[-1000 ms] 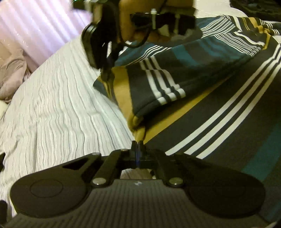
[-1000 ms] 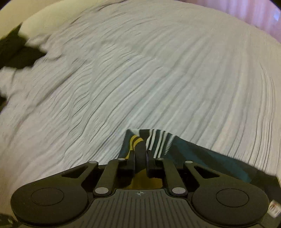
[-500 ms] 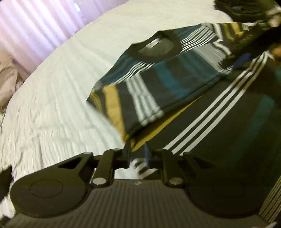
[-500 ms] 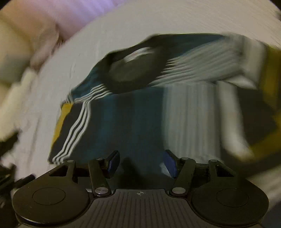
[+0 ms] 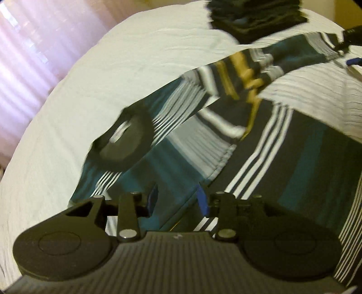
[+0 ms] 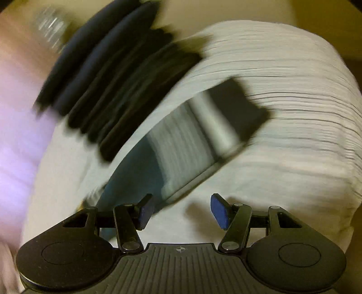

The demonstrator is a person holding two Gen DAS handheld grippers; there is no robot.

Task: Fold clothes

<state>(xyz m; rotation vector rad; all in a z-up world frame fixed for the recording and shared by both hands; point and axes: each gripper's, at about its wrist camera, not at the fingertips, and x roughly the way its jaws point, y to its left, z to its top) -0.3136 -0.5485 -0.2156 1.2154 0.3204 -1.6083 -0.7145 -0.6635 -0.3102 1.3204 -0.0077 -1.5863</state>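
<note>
A striped T-shirt in teal, black, white and mustard lies spread on the white ribbed bedspread, its dark neck ring toward the left and one sleeve folded across its body. My left gripper hovers over the shirt's near edge. Its jaws are opening and the blue pads grip no cloth. In the right wrist view a blurred sleeve of the same shirt stretches across the bed. My right gripper stands open just in front of that sleeve, with only bedspread between its fingers.
A stack of dark folded clothes sits at the far side of the bed, also seen as the dark pile in the right wrist view. A pink curtain hangs beyond the bed at the left. The bed's corner drops off at the right.
Both grippers let go of the shirt and opened. The right gripper left the left wrist view, and its own view swung from the bare bedspread to the sleeve and the dark pile. The left gripper pulled back.
</note>
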